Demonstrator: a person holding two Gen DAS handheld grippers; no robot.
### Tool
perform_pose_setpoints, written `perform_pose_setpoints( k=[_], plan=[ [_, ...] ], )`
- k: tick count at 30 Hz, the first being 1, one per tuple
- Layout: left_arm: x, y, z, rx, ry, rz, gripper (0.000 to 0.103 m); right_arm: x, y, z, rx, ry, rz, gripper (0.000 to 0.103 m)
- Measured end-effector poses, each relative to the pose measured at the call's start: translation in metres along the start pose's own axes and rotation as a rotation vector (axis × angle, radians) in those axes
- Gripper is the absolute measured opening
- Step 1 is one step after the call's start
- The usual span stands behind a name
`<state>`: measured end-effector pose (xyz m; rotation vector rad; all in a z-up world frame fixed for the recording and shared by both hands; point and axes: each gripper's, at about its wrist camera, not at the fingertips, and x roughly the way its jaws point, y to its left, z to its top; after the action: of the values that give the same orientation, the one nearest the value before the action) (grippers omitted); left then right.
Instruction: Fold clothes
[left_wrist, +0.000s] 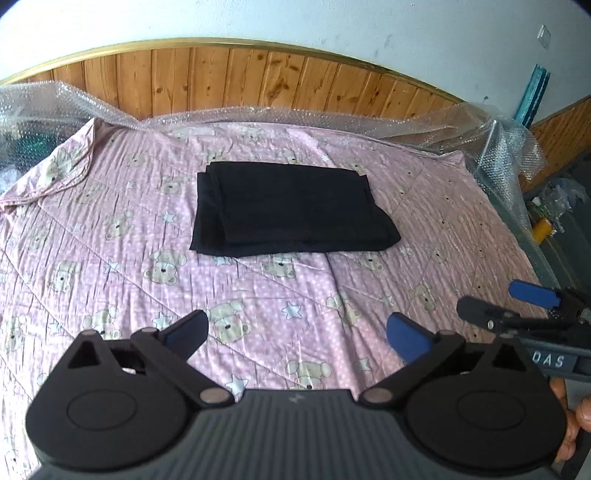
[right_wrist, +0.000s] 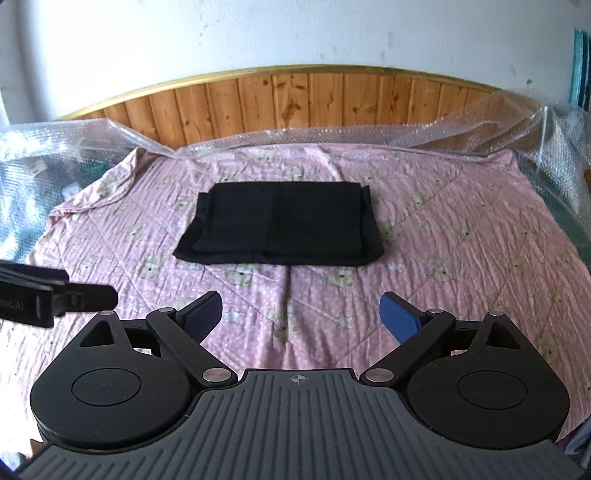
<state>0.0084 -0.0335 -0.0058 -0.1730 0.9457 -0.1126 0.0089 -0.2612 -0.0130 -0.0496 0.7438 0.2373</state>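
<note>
1. Black garment (left_wrist: 293, 210): folded into a flat rectangle, lying on the pink bear-print quilt (left_wrist: 110, 258) near its middle, somewhat toward the headboard edge. I see it in both views, touching neither gripper.
2. Left gripper (left_wrist: 297, 334): my left wrist view shows its blue-padded jaws spread wide with only quilt between them, nothing gripped, well short of the garment.
3. Right gripper (right_wrist: 300, 317): its own view shows the jaws likewise wide apart and empty, hanging above the quilt's near part.
4. Left view only: the right gripper enters at the quilt's right edge, 1 blue pad (left_wrist: 533, 293) and lettering on its body visible, with fingers (left_wrist: 576, 417) of the hand holding it at the lower right. Clutter beyond the bed's right edge, too blurred to identify.
5. Right view only: a black part of the left gripper pokes in at the left edge. A crease in the quilt (right_wrist: 288, 291) runs from the garment's near edge toward me.
6. Both views: wooden headboard (right_wrist: 295, 99) with a gold rim, bubble wrap (right_wrist: 332, 134) along the quilt's far edge and both far corners, white wall (right_wrist: 258, 33) above.
</note>
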Motion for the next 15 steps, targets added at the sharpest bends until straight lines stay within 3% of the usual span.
perform_pose_setpoints(
  k=[7,15],
  plan=[
    [0.002,-0.019,0.000,0.004,-0.062,-0.025,0.103,0.005,-0.017,0.002,-0.004,0.020,0.002,0.095],
    [0.006,-0.029,0.003,0.034,-0.083,0.047,0.103,0.017,-0.026,0.006,0.008,0.022,0.020,0.095]
  ],
)
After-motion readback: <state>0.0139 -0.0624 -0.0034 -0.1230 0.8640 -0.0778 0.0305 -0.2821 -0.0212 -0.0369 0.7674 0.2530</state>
